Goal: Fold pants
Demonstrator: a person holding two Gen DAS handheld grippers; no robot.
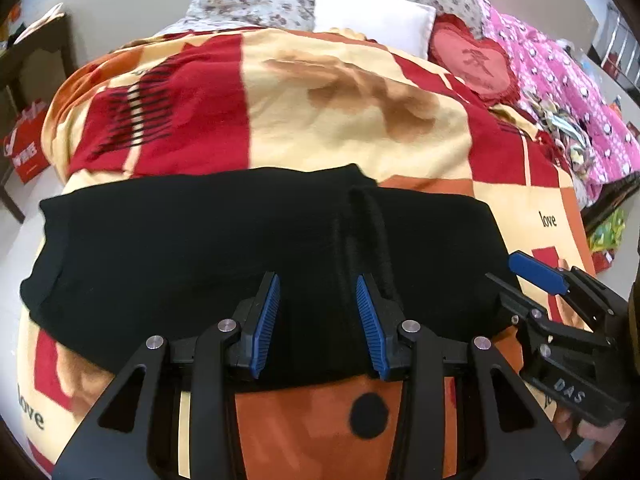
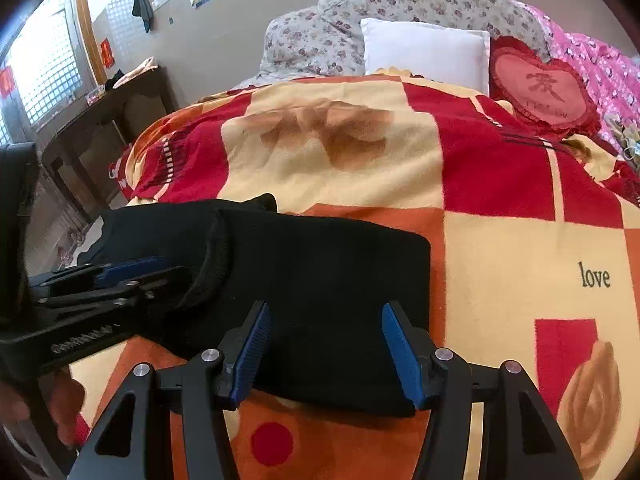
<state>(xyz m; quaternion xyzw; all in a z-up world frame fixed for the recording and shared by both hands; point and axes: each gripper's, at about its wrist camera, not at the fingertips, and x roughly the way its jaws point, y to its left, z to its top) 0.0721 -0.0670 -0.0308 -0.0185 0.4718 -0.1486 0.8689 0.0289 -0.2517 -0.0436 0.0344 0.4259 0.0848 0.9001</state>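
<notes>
Two black claws with blue ribbed pads hovered over a pair of black fabric pants [image 1: 200, 248] that lay folded into a wide band across the near part of a bed, on a fleece blanket [image 1: 328, 92] patterned in red, cream and orange squares. At the far left, a dark wooden table [image 2: 100, 120] stood beside the bed. The left claw [image 1: 318, 320] had its jaws spread apart and empty, poised above the near edge of the pants, just left of a raised ridge of fabric [image 1: 368, 232] running across the garment. The right claw [image 2: 326, 346] likewise stood wide apart, holding nothing, over the right end of the pants near their squared corner. To the right of the pants the blanket bore the printed word "love" [image 2: 595, 277]. Farther back, a white square pillow [image 2: 426, 52] leaned against a floral grey quilt [image 2: 320, 36], and beside it lay a red heart-shaped cushion [image 2: 542, 88].
</notes>
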